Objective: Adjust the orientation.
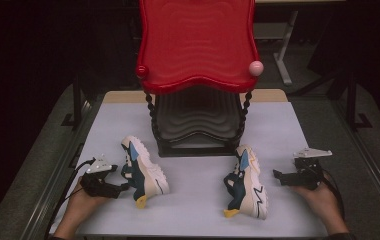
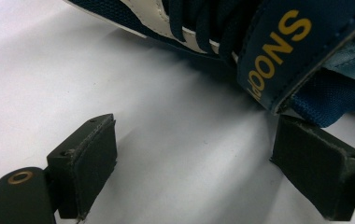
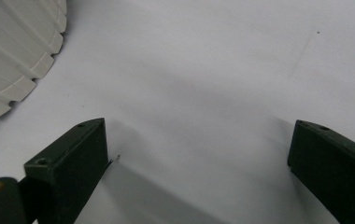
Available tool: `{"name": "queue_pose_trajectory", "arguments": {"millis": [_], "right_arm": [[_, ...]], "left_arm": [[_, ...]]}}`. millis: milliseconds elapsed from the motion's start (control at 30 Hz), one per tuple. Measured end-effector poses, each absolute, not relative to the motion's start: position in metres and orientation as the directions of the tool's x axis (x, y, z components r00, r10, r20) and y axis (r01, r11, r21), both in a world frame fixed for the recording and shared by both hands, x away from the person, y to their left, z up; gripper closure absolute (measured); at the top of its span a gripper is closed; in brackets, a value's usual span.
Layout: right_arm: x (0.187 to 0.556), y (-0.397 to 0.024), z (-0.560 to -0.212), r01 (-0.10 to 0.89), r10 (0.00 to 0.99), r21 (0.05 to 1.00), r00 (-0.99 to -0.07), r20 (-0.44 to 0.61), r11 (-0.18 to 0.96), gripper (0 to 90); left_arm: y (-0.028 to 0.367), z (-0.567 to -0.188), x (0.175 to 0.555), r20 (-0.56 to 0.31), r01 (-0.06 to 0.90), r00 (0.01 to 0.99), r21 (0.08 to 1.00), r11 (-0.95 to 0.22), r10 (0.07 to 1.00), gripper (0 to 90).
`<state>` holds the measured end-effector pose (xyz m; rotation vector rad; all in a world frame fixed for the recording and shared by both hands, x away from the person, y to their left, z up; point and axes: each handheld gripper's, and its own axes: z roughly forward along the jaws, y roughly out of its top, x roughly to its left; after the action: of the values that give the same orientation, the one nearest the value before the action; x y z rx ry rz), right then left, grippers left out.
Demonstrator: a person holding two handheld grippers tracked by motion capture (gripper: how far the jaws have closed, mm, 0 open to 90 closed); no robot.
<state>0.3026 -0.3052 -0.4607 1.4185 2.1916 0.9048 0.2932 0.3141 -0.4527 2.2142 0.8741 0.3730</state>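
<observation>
While the high view places the left gripper (image 1: 123, 186) at lower left, just beside the left shoe (image 1: 143, 172), its own view adds yellow lettering on that shoe's blue strap (image 2: 278, 51). Jaws wide, nothing between. Right gripper (image 1: 277, 175) at lower right, jaws apart and empty, near the right shoe (image 1: 248, 182); its own view shows the ribbed white sole (image 3: 12, 51) at upper left.

Glossy red plastic rack (image 1: 196, 45); mesh-cloth shoes (image 1: 143, 171) on smooth matt white table (image 1: 198, 210).
</observation>
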Motion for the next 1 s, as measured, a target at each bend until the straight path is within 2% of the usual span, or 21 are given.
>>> {"name": "queue_pose_trajectory", "arguments": {"millis": [300, 400, 500, 633, 733, 833, 967, 1000], "right_arm": [[0.303, -0.305, -0.461, 0.664, 0.907, 0.691, -0.420, 0.028, 0.286, 4.4], [0.303, -0.305, -0.461, 0.664, 0.907, 0.691, -0.421, 0.028, 0.286, 4.4], [0.303, -0.305, -0.461, 0.664, 0.907, 0.691, -0.420, 0.029, 0.286, 4.4], [0.303, -0.305, -0.461, 0.664, 0.907, 0.691, -0.421, 0.028, 0.286, 4.4], [0.303, -0.305, -0.461, 0.664, 0.907, 0.690, -0.421, 0.028, 0.287, 4.4], [0.303, -0.305, -0.461, 0.665, 0.907, 0.690, -0.421, 0.028, 0.287, 4.4], [0.303, -0.305, -0.461, 0.665, 0.907, 0.690, -0.421, 0.028, 0.287, 4.4], [0.303, -0.305, -0.461, 0.665, 0.907, 0.690, -0.420, 0.028, 0.287, 4.4]], "left_arm": [[0.318, -0.450, 0.289, 0.010, 0.479, 0.737, 0.698, -0.532, 0.676, 14.7], [0.324, -0.447, 0.283, -0.012, 0.473, 0.744, 0.714, -0.515, 0.668, 22.3], [0.327, -0.446, 0.281, -0.029, 0.474, 0.747, 0.724, -0.502, 0.665, 24.7], [0.334, -0.439, 0.273, -0.042, 0.439, 0.770, 0.759, -0.480, 0.637, 36.3], [0.331, -0.436, 0.274, -0.026, 0.408, 0.782, 0.776, -0.481, 0.622, 42.6], [0.328, -0.434, 0.277, -0.014, 0.394, 0.786, 0.782, -0.483, 0.619, 44.7], [0.322, -0.432, 0.282, -0.008, 0.369, 0.798, 0.796, -0.479, 0.602, 55.4], [0.322, -0.431, 0.283, -0.004, 0.362, 0.803, 0.798, -0.482, 0.597, 55.4]]}}
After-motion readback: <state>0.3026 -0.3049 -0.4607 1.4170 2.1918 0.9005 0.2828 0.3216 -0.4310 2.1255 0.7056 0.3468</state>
